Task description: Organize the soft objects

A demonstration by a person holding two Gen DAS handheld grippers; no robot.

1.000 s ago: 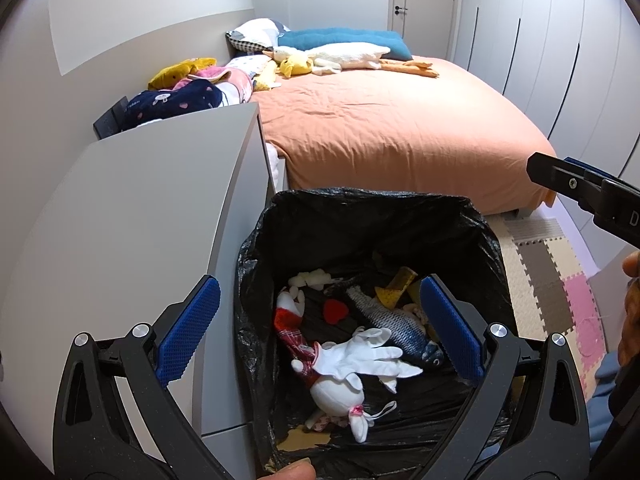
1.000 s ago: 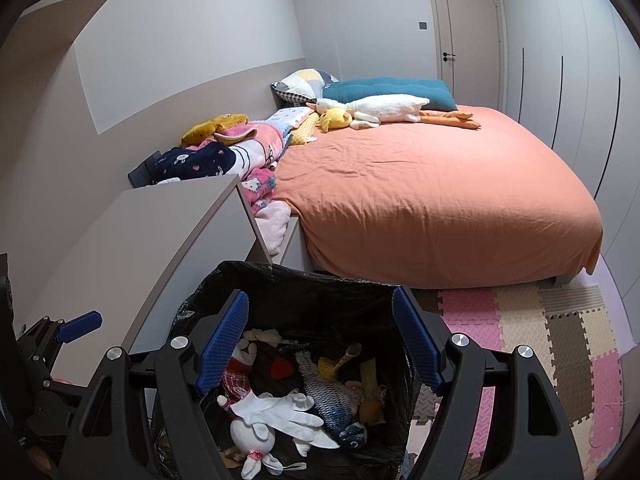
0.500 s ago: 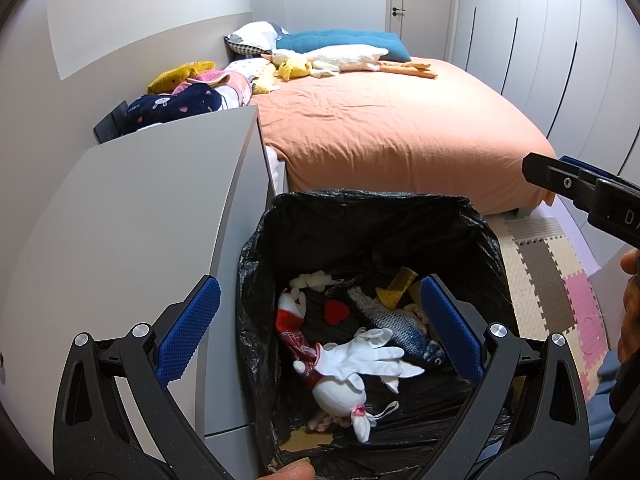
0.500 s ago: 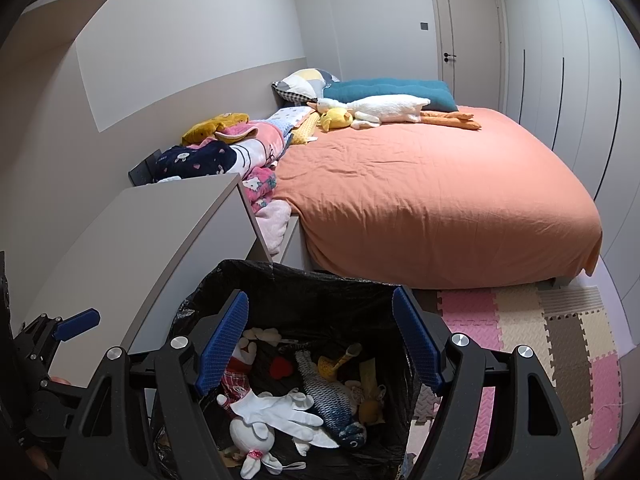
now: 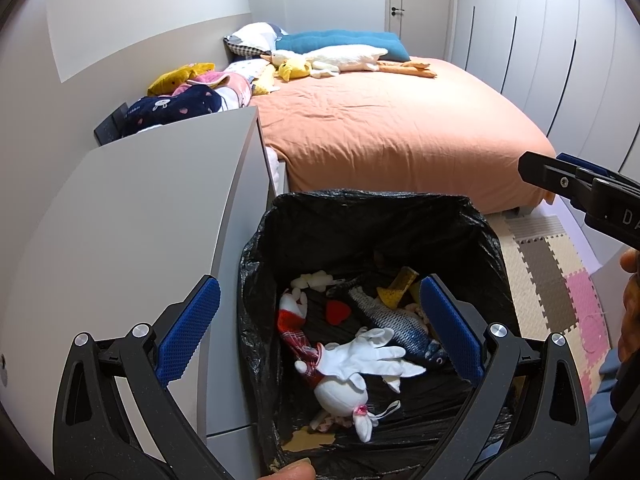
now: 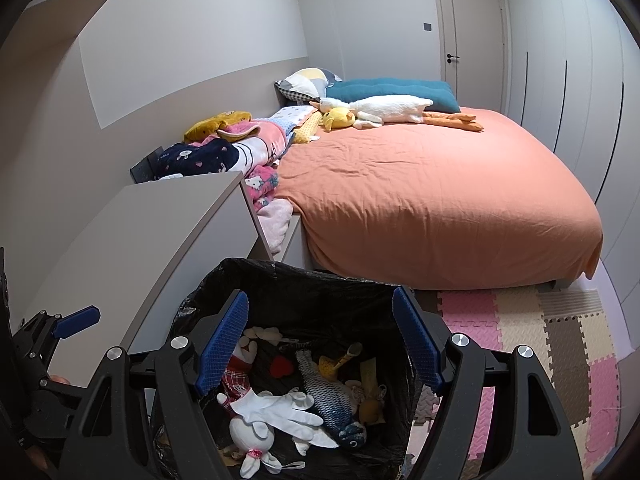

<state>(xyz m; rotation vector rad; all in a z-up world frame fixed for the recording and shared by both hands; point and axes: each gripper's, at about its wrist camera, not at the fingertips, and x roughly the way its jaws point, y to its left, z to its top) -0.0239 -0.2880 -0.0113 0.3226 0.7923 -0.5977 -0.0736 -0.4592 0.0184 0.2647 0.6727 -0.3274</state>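
Observation:
A bin lined with a black bag (image 5: 360,216) (image 6: 304,276) stands beside a grey cabinet. Inside lie several soft toys: a white glove (image 5: 360,358) (image 6: 276,410), a blue-grey plush fish (image 5: 394,322) (image 6: 330,400), a white bunny (image 5: 340,394) (image 6: 244,434), a red heart (image 5: 337,312) and a yellow piece (image 5: 394,290). My left gripper (image 5: 320,330) hangs open above the bin with nothing between its fingers. My right gripper (image 6: 318,338) is also open and empty over the bin. On the bed lie a white goose plush (image 6: 384,108) and a yellow duck plush (image 6: 338,117).
The grey cabinet (image 5: 132,216) flanks the bin on the left. An orange bed (image 6: 440,196) fills the room behind, with folded blankets (image 6: 240,148) along the wall. Foam puzzle mats (image 6: 532,340) cover the floor at the right. Wardrobe doors line the right wall.

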